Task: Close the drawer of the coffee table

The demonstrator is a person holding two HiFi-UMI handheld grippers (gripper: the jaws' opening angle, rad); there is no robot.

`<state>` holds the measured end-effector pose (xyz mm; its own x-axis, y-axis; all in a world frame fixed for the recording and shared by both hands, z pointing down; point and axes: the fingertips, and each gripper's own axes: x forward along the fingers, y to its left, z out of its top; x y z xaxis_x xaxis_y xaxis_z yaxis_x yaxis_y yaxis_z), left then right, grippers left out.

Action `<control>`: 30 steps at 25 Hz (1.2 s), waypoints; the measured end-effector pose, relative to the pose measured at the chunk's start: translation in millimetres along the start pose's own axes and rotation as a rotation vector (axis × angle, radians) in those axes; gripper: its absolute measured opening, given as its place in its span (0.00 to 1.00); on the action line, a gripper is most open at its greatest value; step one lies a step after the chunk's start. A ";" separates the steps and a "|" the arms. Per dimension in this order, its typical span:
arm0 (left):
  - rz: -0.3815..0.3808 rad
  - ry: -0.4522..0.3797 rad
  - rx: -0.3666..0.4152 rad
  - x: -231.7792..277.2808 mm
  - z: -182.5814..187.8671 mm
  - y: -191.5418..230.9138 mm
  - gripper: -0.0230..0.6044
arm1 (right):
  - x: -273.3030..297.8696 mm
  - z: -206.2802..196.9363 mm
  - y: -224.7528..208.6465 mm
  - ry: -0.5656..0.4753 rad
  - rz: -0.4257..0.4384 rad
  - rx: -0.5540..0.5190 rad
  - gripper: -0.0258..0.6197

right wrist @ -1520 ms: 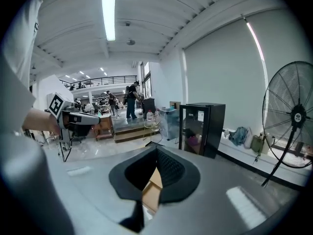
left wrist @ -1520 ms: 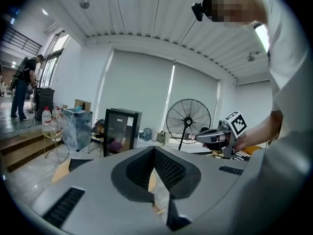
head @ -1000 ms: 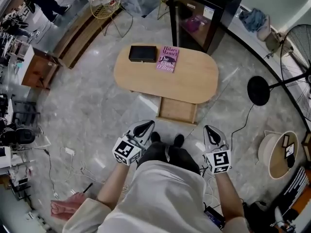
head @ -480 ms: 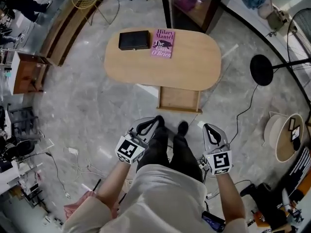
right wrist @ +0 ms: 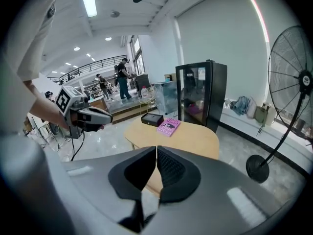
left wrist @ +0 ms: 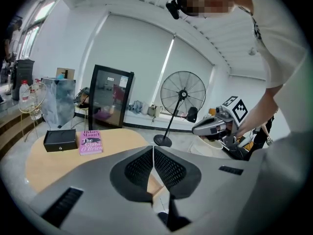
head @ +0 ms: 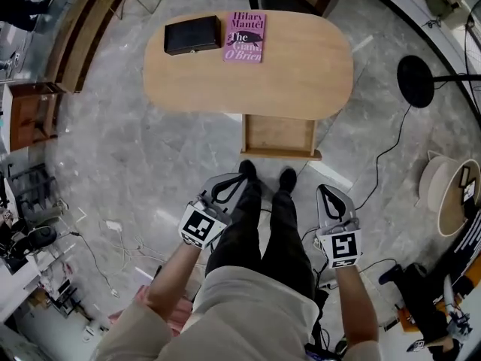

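Below the near edge of the tabletop (head: 301, 81), the drawer (head: 278, 135) stands pulled out; left tongs (head: 234, 180) and right tongs (head: 328, 195), pressed together and empty, hover near. An off-centre push could skew and jam it.

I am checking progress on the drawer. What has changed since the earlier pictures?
The person has come closer: the coffee table looks larger and higher in the head view, and the shoes stand just before its drawer. Nothing was taken or released. Unchanged: the drawer is open, the left gripper and right gripper are shut, empty, beside the legs; the book and black box lie on the table.
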<state>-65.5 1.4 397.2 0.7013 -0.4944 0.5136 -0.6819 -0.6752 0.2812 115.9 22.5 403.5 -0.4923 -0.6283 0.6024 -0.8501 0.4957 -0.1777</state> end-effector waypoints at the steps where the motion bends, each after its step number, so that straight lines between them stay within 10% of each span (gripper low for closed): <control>1: -0.004 0.008 -0.001 6.6 -7.6 2.9 0.05 | 7.8 -8.2 -2.9 0.010 0.000 -0.002 0.07; 30: 0.056 0.293 -0.050 134.0 -308.8 99.5 0.27 | 196.4 -285.7 -48.0 0.301 0.012 -0.011 0.33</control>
<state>-103.6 37.0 744.3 0.5776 -0.3457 0.7395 -0.7320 -0.6203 0.2818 113.4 46.6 752.7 -0.4231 -0.4169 0.8044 -0.8418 0.5094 -0.1788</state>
